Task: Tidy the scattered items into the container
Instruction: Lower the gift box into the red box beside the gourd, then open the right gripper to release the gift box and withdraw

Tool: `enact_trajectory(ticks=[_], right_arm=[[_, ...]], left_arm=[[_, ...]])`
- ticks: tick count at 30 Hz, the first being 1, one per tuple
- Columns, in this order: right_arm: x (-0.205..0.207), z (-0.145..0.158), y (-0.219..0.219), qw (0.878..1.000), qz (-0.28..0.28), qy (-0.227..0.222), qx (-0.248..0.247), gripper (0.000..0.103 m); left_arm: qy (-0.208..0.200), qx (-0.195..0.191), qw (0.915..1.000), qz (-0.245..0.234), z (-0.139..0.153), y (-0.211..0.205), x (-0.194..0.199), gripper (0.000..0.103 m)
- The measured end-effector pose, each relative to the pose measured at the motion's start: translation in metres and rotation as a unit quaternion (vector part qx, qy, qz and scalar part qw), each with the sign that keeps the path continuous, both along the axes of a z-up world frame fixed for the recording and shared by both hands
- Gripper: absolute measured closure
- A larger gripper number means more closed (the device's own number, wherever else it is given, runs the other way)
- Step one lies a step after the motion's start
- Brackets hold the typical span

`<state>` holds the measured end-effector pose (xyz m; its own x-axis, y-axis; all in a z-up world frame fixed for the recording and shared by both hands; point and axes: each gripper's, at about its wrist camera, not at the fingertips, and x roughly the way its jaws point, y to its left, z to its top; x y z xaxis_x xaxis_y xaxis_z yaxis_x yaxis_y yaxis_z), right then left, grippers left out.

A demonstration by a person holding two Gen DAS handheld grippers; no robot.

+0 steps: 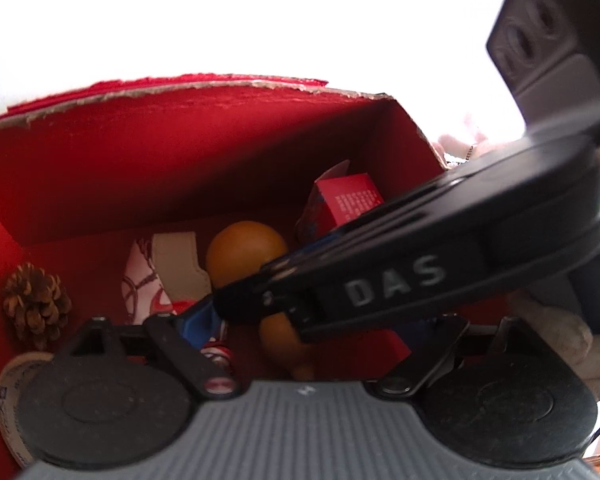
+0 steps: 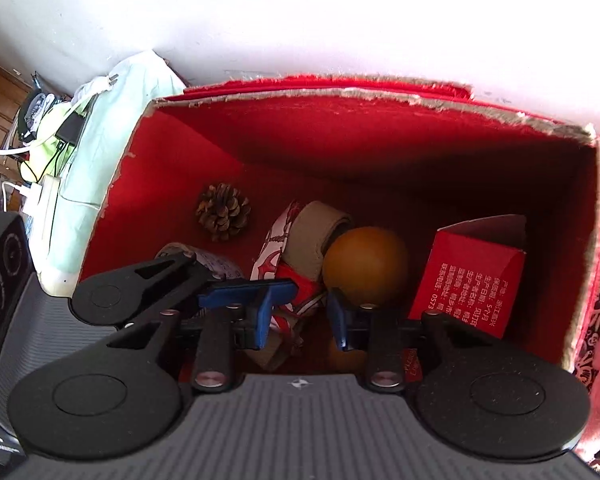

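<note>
The red cardboard box point(image 2: 380, 148) opens wide beneath both hand-held grippers, its torn rim running ahead of them and its walls to either side. Both point steeply down into it.

In the right wrist view, the right hand-held gripper point(image 2: 298, 312) has its blue pads partly apart with a clear gap; a red-and-white patterned item point(image 2: 278, 256) shows through that gap below, and I cannot tell whether either pad touches it. Just ahead of its right fingertip lies an orange ball point(image 2: 366, 266). Further to the right stands a small red carton point(image 2: 466, 280) with white print, leaning against the box wall. Ahead and to the left lies a pine cone point(image 2: 222, 212), well apart from the fingers.

The left hand-held gripper point(image 2: 236, 292) sits just left of the right one, its blue finger crossing in front of the right one's left pad. In the left wrist view the right tool's black body hides the left's fingertips; by its spread it stands wide, with nothing seen held.
</note>
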<state>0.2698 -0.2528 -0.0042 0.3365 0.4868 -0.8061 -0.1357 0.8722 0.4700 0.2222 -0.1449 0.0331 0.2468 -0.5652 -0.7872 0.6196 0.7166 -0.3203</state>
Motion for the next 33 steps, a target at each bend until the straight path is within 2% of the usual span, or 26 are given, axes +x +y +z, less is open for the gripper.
enact_trajectory(ticks=[4,9,11,16,20,22,27,33], right_arm=[[-0.012,0.026,-0.006,0.999,-0.010,-0.049,-0.002,0.070],[-0.035,0.055,-0.025,0.993,-0.037,-0.091,-0.064,0.070],[-0.043,0.059,-0.034,0.992,-0.053,-0.095,-0.067,0.070],[-0.044,0.052,-0.045,0.992,-0.073,-0.072,-0.070,0.069],[-0.041,0.043,-0.033,0.991,-0.077,-0.067,-0.085,0.068],[-0.040,0.041,-0.028,0.992,-0.074,-0.063,-0.082,0.067],[-0.046,0.040,-0.023,0.990,-0.080,-0.083,-0.076,0.064],[-0.069,0.037,-0.024,0.983,-0.114,-0.132,-0.061,0.062]], left_arm=[[-0.022,0.004,0.9997,-0.014,0.003,-0.001,-0.006,0.012],[-0.016,0.009,0.9998,-0.009,0.003,0.002,-0.005,0.011],[-0.028,0.025,0.9993,-0.005,0.004,0.002,-0.007,0.010],[-0.057,0.035,0.9978,-0.002,0.013,0.007,-0.015,0.010],[-0.087,0.081,0.9929,-0.002,0.010,-0.002,-0.020,0.011],[-0.087,0.085,0.9926,-0.007,0.008,-0.001,-0.014,0.018],[-0.064,0.060,0.9961,0.006,0.006,0.006,-0.001,0.018],[-0.098,0.077,0.9917,0.033,0.010,0.001,-0.005,0.014]])
